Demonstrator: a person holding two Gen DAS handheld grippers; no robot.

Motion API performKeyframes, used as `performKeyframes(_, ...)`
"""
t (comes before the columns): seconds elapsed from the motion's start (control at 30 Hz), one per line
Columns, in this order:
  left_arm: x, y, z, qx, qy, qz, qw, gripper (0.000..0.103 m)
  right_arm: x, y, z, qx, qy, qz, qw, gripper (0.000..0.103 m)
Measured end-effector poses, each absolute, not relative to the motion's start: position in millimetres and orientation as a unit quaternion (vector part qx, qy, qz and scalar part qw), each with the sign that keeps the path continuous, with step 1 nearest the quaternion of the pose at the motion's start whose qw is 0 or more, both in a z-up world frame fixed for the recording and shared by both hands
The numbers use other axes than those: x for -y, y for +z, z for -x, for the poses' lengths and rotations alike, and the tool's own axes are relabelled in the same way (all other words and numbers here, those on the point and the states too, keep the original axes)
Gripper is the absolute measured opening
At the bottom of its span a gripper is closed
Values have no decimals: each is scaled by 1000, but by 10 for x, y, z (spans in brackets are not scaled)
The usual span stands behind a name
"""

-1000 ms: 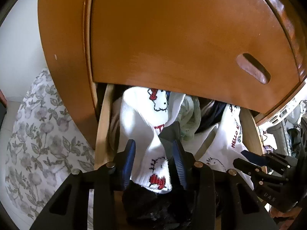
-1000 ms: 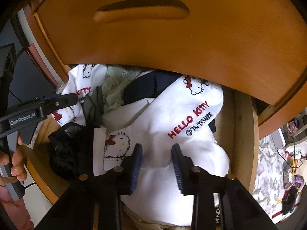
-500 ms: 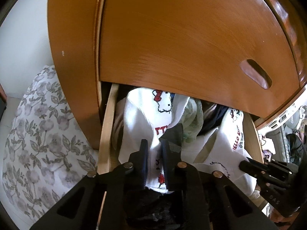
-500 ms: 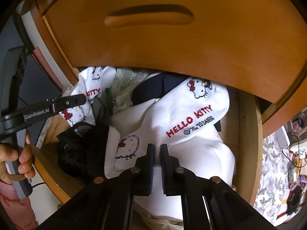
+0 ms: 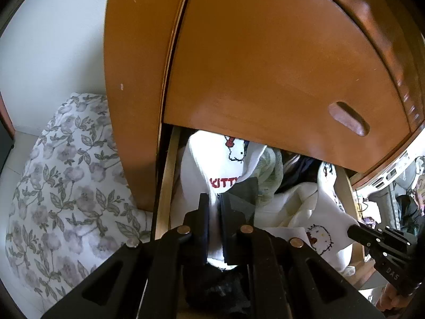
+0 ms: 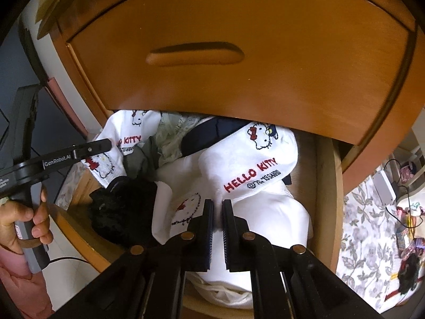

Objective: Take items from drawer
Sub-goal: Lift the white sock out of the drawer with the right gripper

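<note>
Both grippers are clamped on white cartoon-cat socks in the open wooden drawer point(image 6: 325, 186): the left gripper point(image 5: 213, 212) pinches the left-hand sock point(image 5: 212, 164), the right gripper point(image 6: 217, 212) a fold of the "HELLO KITTY" sock point(image 6: 249, 164). I'd lift slowly and straight back toward the drawer's open front. The closed upper drawer front point(image 6: 239, 53) overhangs the pile, and black lace fabric point(image 6: 122, 207) lies touching the socks, so it could snag.
</note>
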State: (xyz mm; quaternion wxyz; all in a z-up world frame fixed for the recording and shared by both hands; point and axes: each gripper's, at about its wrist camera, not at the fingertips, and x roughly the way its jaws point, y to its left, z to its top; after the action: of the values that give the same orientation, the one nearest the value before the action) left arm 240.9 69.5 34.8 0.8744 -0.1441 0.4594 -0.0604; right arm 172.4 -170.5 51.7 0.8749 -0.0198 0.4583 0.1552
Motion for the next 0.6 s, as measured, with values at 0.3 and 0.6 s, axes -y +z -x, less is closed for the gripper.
performKeyframes(0.3,-655,566,-2210,-438,-72,166,881,7,1776,733,-1516,-432,148,4,889,7)
performKeyframes(0.6,-525,825,-1983,-416,-88,176,888,6,1826,987,-1220,-398,150,-10,905,7)
